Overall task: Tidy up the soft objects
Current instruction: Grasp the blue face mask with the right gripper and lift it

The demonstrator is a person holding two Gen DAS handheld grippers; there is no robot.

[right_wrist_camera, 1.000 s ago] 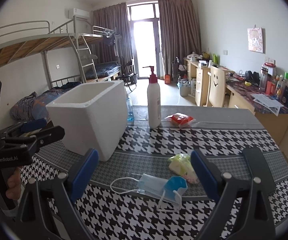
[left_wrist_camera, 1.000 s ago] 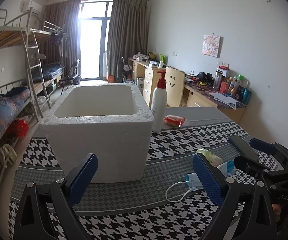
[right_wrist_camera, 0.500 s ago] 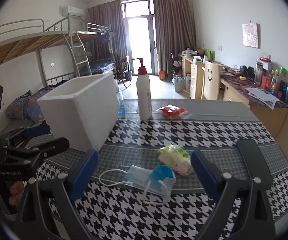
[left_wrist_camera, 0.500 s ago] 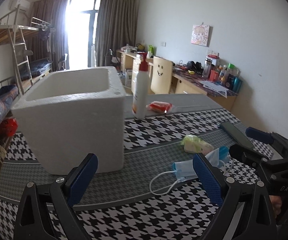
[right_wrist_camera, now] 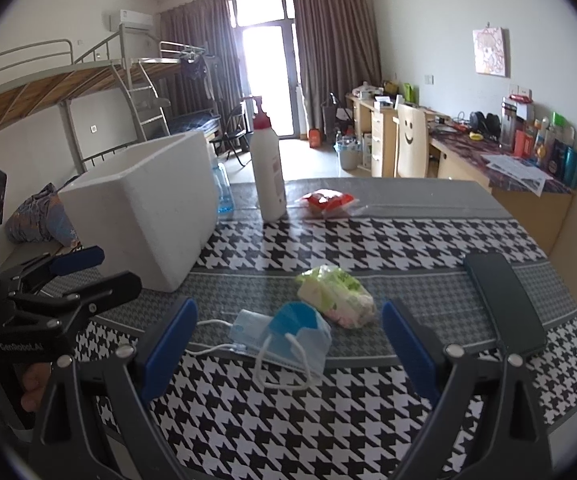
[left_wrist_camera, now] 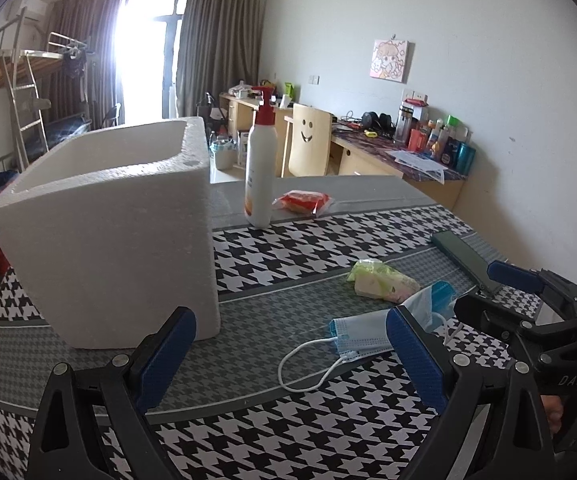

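Observation:
A blue face mask (right_wrist_camera: 284,334) with white ear loops lies on the houndstooth tablecloth just ahead of my right gripper (right_wrist_camera: 288,340), which is open and empty. The mask also shows in the left wrist view (left_wrist_camera: 364,338). A green-and-pink soft pack (right_wrist_camera: 336,296) lies just behind it, also in the left wrist view (left_wrist_camera: 380,282). A red packet (right_wrist_camera: 326,202) lies further back. A white foam box (left_wrist_camera: 108,224) stands at the left, also in the right wrist view (right_wrist_camera: 144,208). My left gripper (left_wrist_camera: 288,356) is open and empty, before the box and mask.
A white pump bottle (left_wrist_camera: 260,176) stands behind the box beside the red packet. A dark phone (right_wrist_camera: 504,304) lies at the right of the table. A water bottle (right_wrist_camera: 222,194) stands behind the box. Desks, a chair and a bunk bed stand beyond.
Both grippers have swung and moved closer to the mask and soft pack; the box now sits further left in both views. Both stay open.

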